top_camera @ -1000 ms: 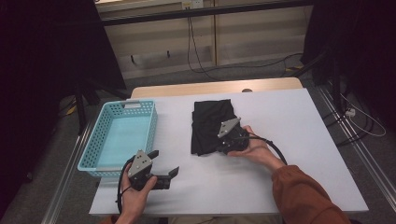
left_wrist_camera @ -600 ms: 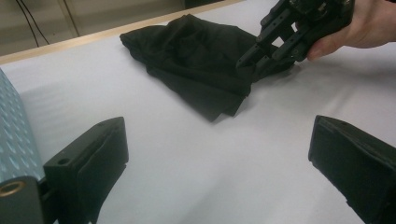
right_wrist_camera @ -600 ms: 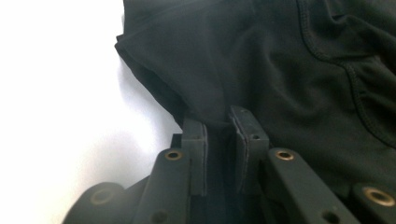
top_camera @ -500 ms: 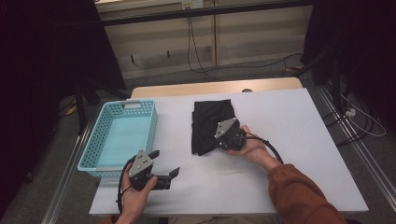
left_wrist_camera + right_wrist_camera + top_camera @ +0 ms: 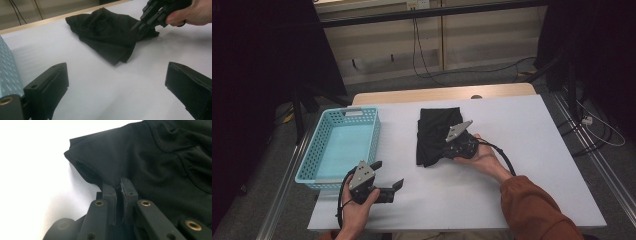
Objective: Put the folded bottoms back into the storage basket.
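The black garment lies crumpled on the white desk, a little above centre in the high view, at about 3 o'clock from the blue basket and well apart from it. The right tongs sit at the garment's lower right edge, at about 5 o'clock on the cloth. Their jaws have just been closing and now stand pinched together on a fold of the fabric; the right gripper view shows cloth drawn up between the pads. The left tongs rest near the desk's front edge, at 5 o'clock from the basket, jaws wide apart with nothing between them. In the left gripper view the garment lies well ahead, bare desk between.
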